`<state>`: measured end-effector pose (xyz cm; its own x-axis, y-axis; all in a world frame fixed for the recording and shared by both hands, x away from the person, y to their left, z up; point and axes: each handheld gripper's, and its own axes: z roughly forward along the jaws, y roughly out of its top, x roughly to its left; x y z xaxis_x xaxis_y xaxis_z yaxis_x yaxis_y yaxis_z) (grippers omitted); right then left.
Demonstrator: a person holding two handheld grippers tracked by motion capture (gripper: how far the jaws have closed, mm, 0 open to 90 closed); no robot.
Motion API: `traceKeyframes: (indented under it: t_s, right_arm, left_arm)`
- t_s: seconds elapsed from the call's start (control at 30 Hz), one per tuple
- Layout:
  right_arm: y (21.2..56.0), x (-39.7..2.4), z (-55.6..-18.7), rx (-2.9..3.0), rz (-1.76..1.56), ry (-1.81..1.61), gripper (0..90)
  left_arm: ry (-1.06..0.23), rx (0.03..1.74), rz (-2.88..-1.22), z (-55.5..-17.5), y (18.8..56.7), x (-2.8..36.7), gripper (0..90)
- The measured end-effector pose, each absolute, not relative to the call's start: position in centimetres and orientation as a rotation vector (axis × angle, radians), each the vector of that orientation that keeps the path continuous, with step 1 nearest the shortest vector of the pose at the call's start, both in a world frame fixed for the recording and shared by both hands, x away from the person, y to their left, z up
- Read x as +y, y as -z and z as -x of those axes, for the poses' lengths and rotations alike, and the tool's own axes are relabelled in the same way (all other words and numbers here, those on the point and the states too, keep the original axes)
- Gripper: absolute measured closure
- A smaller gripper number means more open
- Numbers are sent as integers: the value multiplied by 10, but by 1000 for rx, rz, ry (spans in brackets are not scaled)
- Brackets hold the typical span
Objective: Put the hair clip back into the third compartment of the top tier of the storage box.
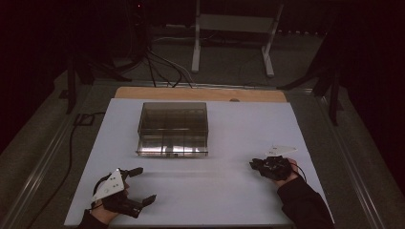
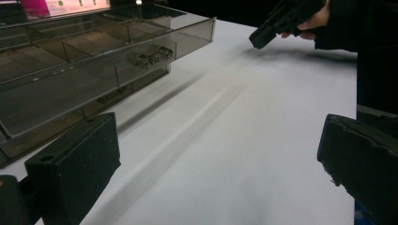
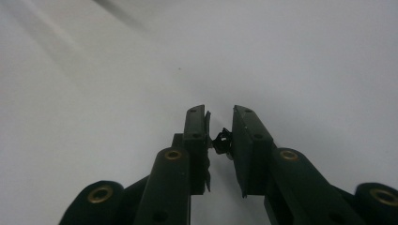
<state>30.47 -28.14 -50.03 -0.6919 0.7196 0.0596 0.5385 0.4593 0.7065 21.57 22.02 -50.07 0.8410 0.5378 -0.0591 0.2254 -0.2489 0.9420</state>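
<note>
White table (image 1: 200, 191) first, broad and bare across the front. Smoky clear compartment box (image 1: 173, 129) sitting square at mid-table, dividers visible inside, long side facing the near edge. Lies up and to the left of the right claw (image 1: 255, 165), well apart, with open table between; up and to the right of the left claw (image 1: 143, 185), somewhat nearer that one. Left claw (image 2: 211, 164) spread wide, jaws far apart, gripping nothing, box corner (image 2: 117, 61) just ahead on its left. Right claw (image 3: 219, 136) nearly closed, pinching a tiny dark part (image 3: 222, 140) between the jaw faces, low over the table. Too small to identify. Likely next: carry across toward a compartment.
</note>
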Motion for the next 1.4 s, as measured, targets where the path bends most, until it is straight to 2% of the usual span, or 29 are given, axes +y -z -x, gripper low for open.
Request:
traceKeyframes:
  t_s: [1.4]
  right_arm:
    - [459,-235,-319,2522,-910,-1153,764]
  left_arm:
    - [-332,582,-1846,-216,502,219,6]
